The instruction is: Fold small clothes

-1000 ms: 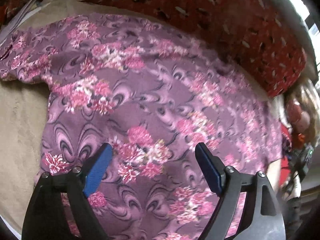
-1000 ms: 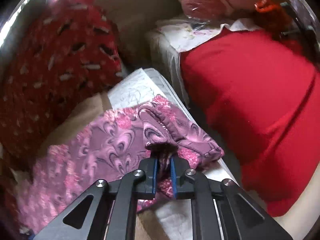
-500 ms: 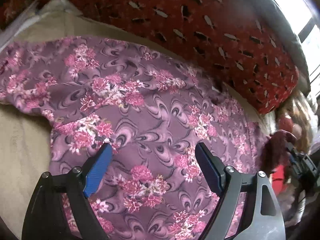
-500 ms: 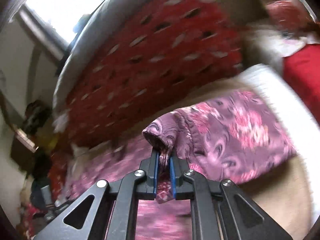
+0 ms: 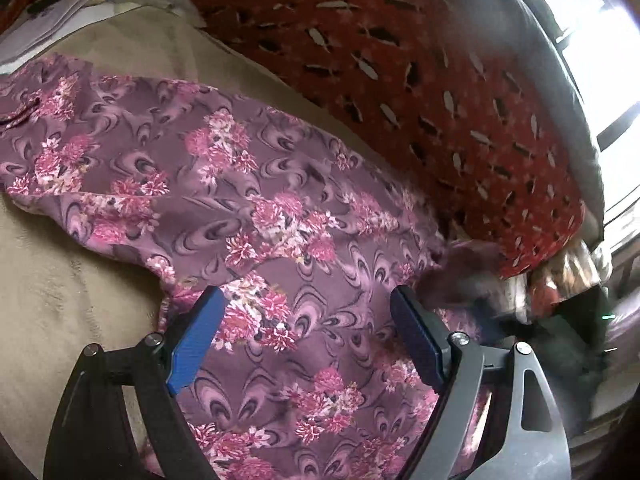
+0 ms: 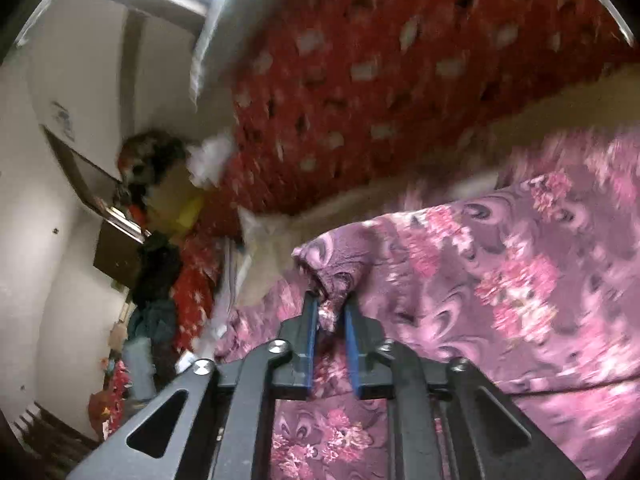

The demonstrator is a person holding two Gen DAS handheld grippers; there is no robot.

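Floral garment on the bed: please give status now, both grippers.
Left hand-held gripper open above floral garment. Right hand-held gripper just opening, folded edge between its pads. Red patterned cushion alongside, not obstructing.

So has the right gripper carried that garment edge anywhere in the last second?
Yes. The right gripper swung the floral garment edge away from the red bed, toward the red patterned cushion. Its jaws have just been opening, fabric between them.

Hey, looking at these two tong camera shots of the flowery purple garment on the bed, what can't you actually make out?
- Left wrist view: the garment's near end is hidden behind the open left tongs.
- Left wrist view: its far right corner is smeared by motion blur.
- Right wrist view: whether the right tongs, which have just been opening, still pinch the bunched hem; blur hides the contact.
- Right wrist view: the clutter by the wall is too blurred to identify.
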